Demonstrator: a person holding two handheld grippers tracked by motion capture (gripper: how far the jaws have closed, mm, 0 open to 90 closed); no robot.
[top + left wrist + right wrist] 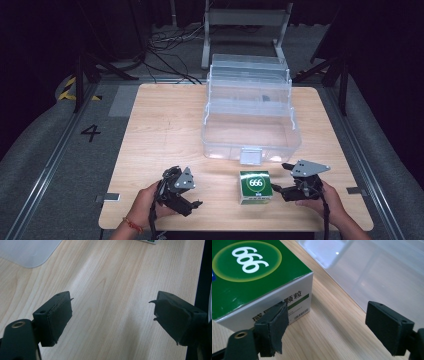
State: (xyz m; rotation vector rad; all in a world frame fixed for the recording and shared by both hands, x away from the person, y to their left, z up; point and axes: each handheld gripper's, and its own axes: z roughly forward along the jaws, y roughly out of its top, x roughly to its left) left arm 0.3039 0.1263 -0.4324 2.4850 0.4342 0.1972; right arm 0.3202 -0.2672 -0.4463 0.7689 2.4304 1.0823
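Note:
A green and white carton (255, 186) marked 666 stands near the table's front edge, just in front of a clear plastic case (250, 132) with its lid up. My right gripper (279, 177) is open at the carton's right side. In the right gripper view the carton (249, 270) is at the upper left. One jaw lies close against its white side and the other stands clear over bare wood, so my right gripper (325, 315) holds nothing. My left gripper (189, 192) is open to the left of the carton, and in its own view my left gripper (112, 312) is over bare wood.
The wooden table (165, 125) has bare room on its left half. The clear case's latch (250, 156) faces the carton. A rounded corner of the clear case (27, 252) is visible in the left gripper view. Cables and a metal stand lie on the floor behind the table.

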